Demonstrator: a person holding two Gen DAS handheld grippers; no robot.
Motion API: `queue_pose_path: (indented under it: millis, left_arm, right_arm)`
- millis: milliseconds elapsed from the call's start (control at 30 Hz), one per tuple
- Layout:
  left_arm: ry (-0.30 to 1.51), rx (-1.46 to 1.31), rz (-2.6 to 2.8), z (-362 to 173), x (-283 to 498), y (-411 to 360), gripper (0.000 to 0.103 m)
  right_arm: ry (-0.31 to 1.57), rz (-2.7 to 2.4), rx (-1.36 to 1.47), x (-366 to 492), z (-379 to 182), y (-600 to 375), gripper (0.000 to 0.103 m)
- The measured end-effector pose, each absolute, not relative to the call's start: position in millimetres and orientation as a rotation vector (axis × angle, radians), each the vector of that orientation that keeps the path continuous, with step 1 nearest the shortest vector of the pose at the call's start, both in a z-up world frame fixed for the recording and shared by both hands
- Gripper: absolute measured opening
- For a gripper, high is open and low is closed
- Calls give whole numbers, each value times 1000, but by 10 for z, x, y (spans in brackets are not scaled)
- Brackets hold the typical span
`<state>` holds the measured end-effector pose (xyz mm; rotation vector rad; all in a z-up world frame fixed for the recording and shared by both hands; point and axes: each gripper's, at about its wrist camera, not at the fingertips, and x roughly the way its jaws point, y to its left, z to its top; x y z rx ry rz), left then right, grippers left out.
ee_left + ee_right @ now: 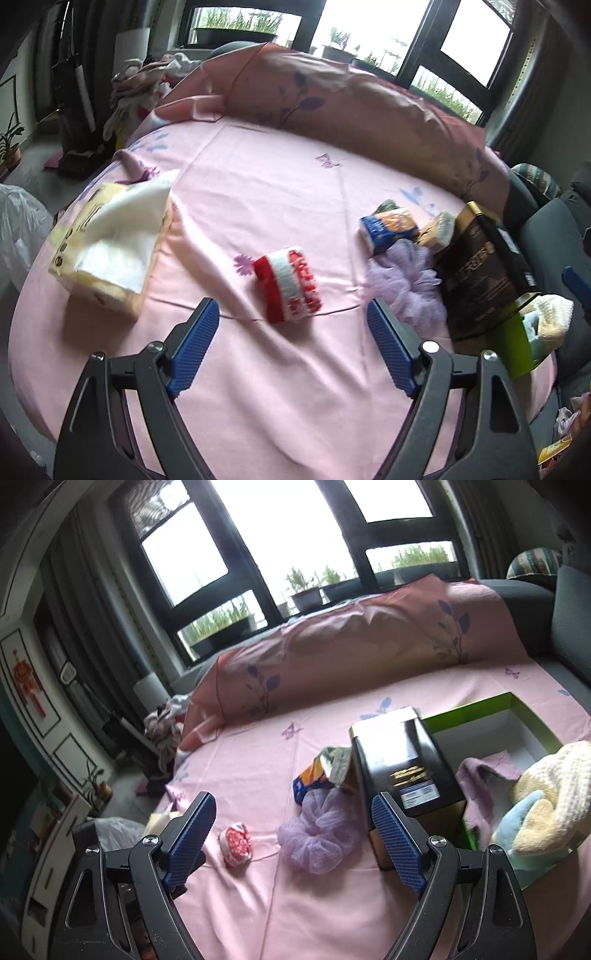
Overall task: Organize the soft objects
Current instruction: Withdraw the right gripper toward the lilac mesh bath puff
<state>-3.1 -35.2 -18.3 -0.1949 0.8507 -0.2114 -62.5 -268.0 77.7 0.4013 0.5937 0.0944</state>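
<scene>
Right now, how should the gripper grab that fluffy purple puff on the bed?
Pinch the purple mesh puff across its ruffled middle, coming from above. It lies flat and squashy on the pink sheet, clear on its near side, with the black box close on its right.

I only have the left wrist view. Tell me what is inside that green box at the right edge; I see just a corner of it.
Observer: The right wrist view shows the green box open, with a cream knitted item, a light blue soft item and a mauve cloth inside.
Operator: Report whether it is full.
Observer: No, the far part of its white floor is bare.
Operator: Say how the black carton stands against it.
Observer: The black carton stands against the box's left wall, beside the purple mesh puff.
Operator: Give me the right gripper.
Observer: The right gripper is open and empty above the pink sheet.
</scene>
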Motion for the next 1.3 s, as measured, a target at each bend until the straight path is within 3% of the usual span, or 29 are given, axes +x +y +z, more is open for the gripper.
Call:
queue_pose_path:
  millis: [267, 467, 633, 900, 1300]
  left_arm:
    - [884, -216, -164, -353, 17, -100, 81]
    - [913, -230, -171, -391, 51, -30, 81]
    - [924, -257, -165, -389, 60, 37, 78]
    - [939, -275, -179, -396, 60, 75, 77]
    - [930, -286, -117, -392, 96, 222, 75]
  right_arm:
    - [774, 72, 278, -104, 238, -2051, 84]
    - [881, -47, 273, 169, -192, -2021, 68]
    - [947, -63, 257, 288, -426, -2004, 68]
    - [985, -26, 252, 359, -584, -1944, 19]
    - [1112, 457, 291, 111, -417, -1296, 18]
